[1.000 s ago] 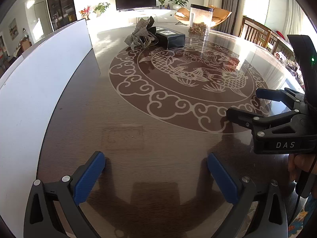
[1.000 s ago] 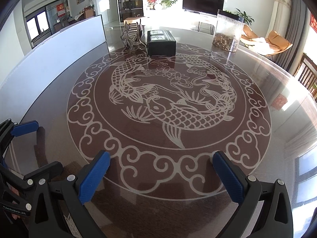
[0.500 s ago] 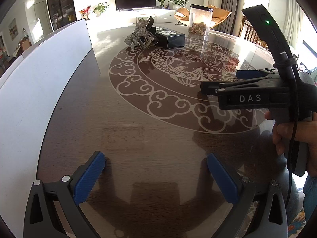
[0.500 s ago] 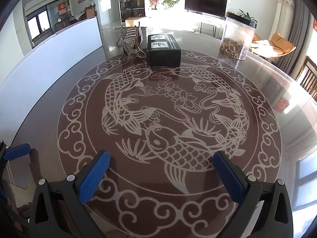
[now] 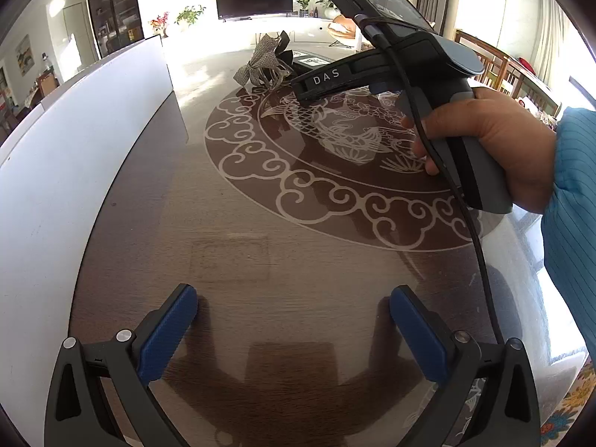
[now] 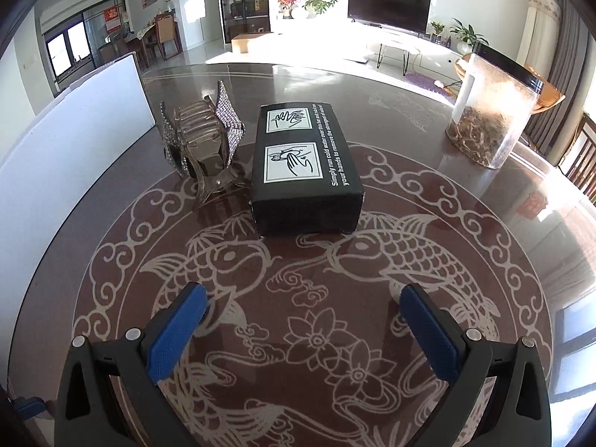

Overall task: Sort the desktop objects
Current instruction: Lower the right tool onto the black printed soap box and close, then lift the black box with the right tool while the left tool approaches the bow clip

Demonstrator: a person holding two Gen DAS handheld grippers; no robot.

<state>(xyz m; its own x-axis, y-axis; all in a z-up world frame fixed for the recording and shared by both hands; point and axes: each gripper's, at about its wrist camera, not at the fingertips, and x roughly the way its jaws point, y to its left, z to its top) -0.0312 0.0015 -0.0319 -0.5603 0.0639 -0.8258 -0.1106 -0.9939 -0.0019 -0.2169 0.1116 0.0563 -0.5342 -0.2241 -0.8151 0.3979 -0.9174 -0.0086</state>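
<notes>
Right gripper (image 6: 303, 322) is hovering over the fish inlay of the table (image 6: 428, 119), fingers (image 6: 175, 329) spread wide, holding nothing. Black box (image 6: 305, 171) is sitting straight ahead of it on the far edge of the inlay, printed side up. Rhinestone hair claw (image 6: 203, 138) is lying just beside the box on its left, appearing to touch its near corner. Clear jar (image 6: 491, 115) with brown bits in the bottom is standing well apart on the right, near the table rim. White board (image 6: 74, 130) is running along the left edge of the table. Nothing is lying between the fingers and the box.

Left gripper (image 5: 294, 333) is sitting low over the near, plain wood part of the table, fingers (image 5: 165, 337) spread, empty. In the left wrist view the right hand (image 5: 491, 141) and its gripper body are crossing the upper right, blocking most of the box; the hair claw (image 5: 264, 61) is showing past the nose of that gripper.
</notes>
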